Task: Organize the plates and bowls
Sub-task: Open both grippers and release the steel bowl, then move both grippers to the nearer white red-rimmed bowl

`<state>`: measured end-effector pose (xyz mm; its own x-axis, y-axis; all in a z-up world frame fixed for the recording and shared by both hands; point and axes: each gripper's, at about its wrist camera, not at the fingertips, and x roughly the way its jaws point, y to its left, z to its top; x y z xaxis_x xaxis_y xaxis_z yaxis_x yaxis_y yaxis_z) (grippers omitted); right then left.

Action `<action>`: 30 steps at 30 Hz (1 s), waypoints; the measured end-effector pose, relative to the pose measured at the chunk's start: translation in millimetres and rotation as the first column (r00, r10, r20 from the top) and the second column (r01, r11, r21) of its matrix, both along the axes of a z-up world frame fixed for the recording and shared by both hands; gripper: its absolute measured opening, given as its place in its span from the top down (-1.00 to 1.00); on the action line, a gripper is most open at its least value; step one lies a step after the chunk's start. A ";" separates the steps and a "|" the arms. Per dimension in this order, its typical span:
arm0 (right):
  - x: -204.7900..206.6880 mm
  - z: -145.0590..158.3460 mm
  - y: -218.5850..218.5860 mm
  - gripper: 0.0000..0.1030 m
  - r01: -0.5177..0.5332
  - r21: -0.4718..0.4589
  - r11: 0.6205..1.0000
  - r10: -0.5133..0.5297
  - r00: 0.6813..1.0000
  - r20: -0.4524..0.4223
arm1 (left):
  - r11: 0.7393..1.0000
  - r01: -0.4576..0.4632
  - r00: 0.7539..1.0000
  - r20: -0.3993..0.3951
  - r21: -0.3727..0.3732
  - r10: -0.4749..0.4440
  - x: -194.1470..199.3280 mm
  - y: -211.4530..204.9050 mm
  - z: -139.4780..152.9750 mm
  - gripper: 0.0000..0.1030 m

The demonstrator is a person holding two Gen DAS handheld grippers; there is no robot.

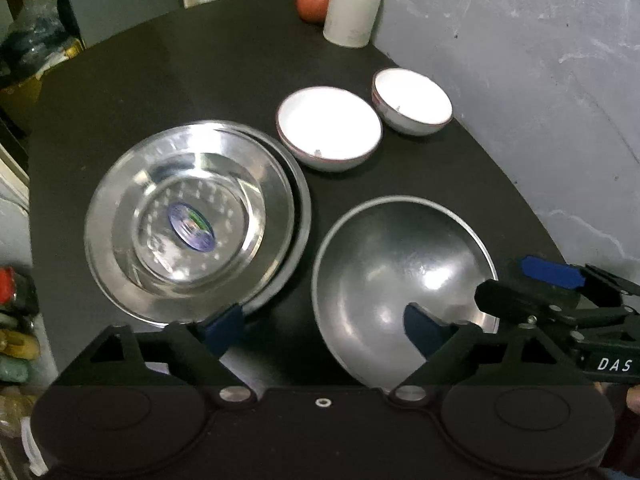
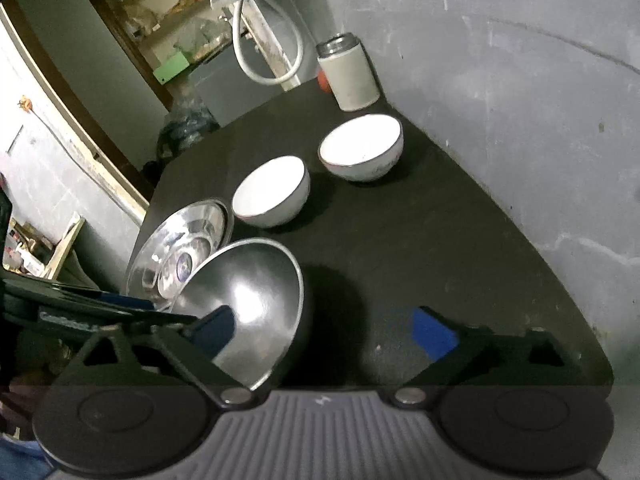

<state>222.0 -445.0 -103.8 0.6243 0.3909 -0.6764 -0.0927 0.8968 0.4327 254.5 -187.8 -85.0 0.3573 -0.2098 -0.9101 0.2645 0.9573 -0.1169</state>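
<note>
Two steel plates (image 1: 196, 220) lie stacked at the left of the dark table (image 1: 160, 80), the top one bearing a round sticker. A steel bowl (image 1: 400, 272) sits to their right. Behind them stand two white bowls, one nearer (image 1: 328, 128) and one farther right (image 1: 412, 100). My left gripper (image 1: 324, 330) is open, one finger at the plates' near rim and the other over the steel bowl. My right gripper (image 2: 325, 332) is open across the steel bowl (image 2: 248, 304): its left finger is inside the bowl and its right finger outside. It also shows as the right gripper (image 1: 506, 278) in the left wrist view.
A white flask (image 1: 352, 8) and a red ball (image 1: 314, 2) stand at the table's far corner by the grey wall (image 1: 540, 60). The table edge curves close on the right. Clutter, bags and a doorway (image 2: 132, 40) lie beyond the left edge.
</note>
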 end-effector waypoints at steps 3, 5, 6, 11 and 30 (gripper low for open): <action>5.1 3.8 3.8 -0.99 0.011 -0.015 1.000 -0.011 1.000 0.027 | 1.000 0.008 0.999 0.044 0.007 -0.009 1.7 2.8 11.1 -0.97; 9.7 5.7 7.1 -0.99 0.022 -0.025 0.999 -0.021 0.999 0.041 | 1.000 0.018 0.997 0.068 0.016 -0.019 4.2 4.2 18.1 -0.98; 12.3 6.0 8.7 -0.99 0.026 -0.030 0.999 -0.024 0.999 0.046 | 1.000 0.021 0.996 0.083 0.018 -0.022 5.4 4.6 21.1 -0.98; 24.6 4.8 16.8 -1.00 0.042 -0.059 0.997 -0.038 0.998 0.058 | 1.000 0.004 0.980 0.198 -0.010 -0.001 16.4 11.4 39.4 -0.98; 75.8 0.2 36.0 -1.00 0.151 0.037 0.988 -0.153 0.987 0.057 | 0.999 0.005 0.974 0.226 -0.051 0.007 146.0 15.9 9.7 -0.98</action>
